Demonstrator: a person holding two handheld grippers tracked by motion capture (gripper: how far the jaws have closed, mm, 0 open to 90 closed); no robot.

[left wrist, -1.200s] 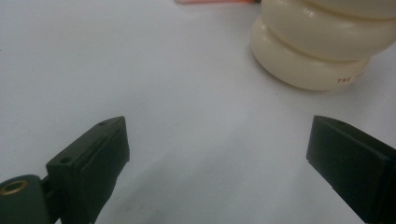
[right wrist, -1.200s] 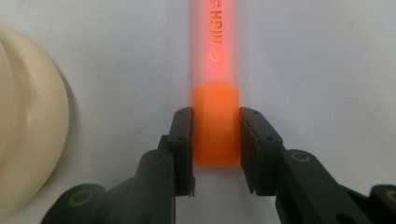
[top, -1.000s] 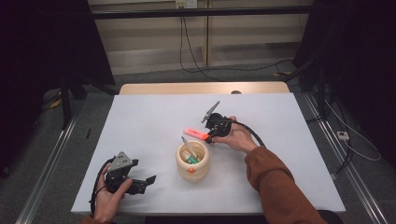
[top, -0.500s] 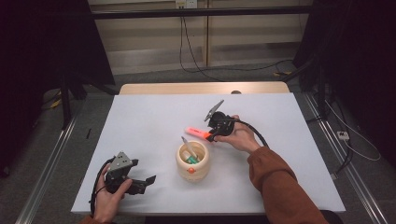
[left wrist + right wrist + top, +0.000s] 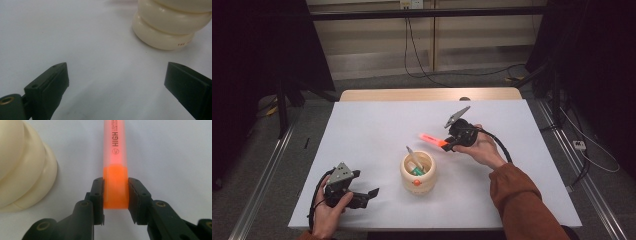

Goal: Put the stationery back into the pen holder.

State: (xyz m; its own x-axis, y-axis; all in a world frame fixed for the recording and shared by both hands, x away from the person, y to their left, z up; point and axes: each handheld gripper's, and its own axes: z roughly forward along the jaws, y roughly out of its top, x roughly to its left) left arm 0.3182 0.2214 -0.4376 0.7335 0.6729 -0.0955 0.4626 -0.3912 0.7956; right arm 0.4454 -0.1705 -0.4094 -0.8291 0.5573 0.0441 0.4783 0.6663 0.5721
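A cream ribbed pot (image 5: pixel 417 173) stands near the middle of the white table (image 5: pixel 377 135), with a couple of pens sticking out of it. My right gripper (image 5: pixel 449 145) is up and to the right of the pot, shut on an orange highlighter (image 5: pixel 432 139) by its cap end (image 5: pixel 115 187); the pen's body points left. The pot's side (image 5: pixel 22 170) lies to the left in the right gripper view. My left gripper (image 5: pixel 371 194) rests at the front left, open and holding nothing. Between and beyond its jaws is the pot's base (image 5: pixel 166 30).
A black cable (image 5: pixel 501 144) loops from the right gripper over the table. A wooden strip (image 5: pixel 427 94) runs along the table's far edge. Metal rails (image 5: pixel 267 165) flank the table on the floor.
The right gripper with the highlighter has drifted slightly right and away from the pot. The left gripper has stayed still.
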